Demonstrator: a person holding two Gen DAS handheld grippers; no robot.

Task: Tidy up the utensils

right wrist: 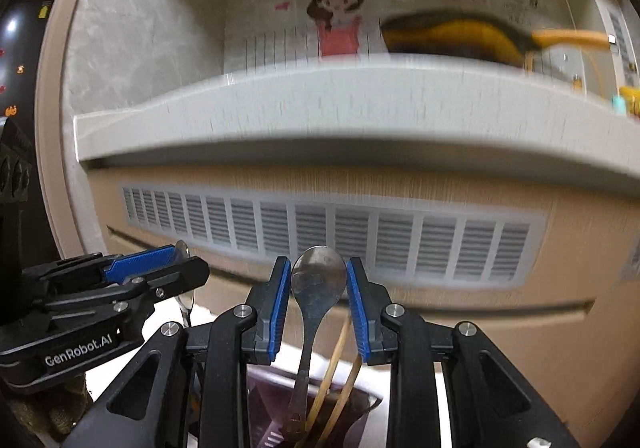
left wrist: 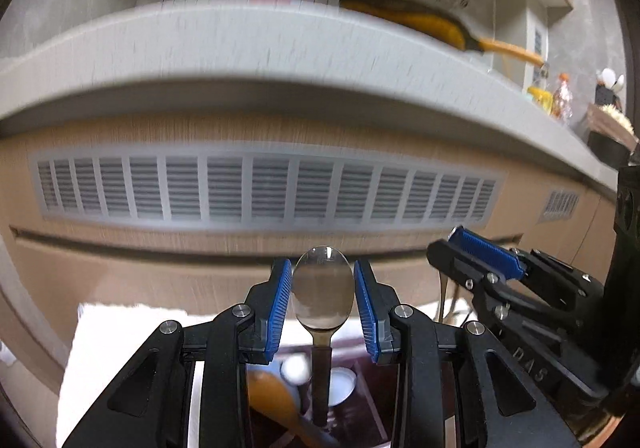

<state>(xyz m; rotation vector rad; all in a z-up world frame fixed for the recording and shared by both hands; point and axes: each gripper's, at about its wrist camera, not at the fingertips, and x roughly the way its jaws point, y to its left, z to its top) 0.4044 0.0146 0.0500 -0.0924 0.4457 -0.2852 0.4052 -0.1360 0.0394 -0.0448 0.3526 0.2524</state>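
In the left wrist view my left gripper is shut on a shiny spoon with a dark handle, bowl upright between the blue pads. A wooden spoon lies in the dark holder below. In the right wrist view my right gripper is shut on a metal spoon, its handle reaching down into a purple holder with wooden chopsticks. The left gripper shows at the left there; the right gripper shows at the right in the left view.
A grey countertop edge runs across above a beige cabinet front with a vent grille. A yellow-and-black pan sits on the counter. Small bottles and figures stand at the right. A white cloth lies under the holder.
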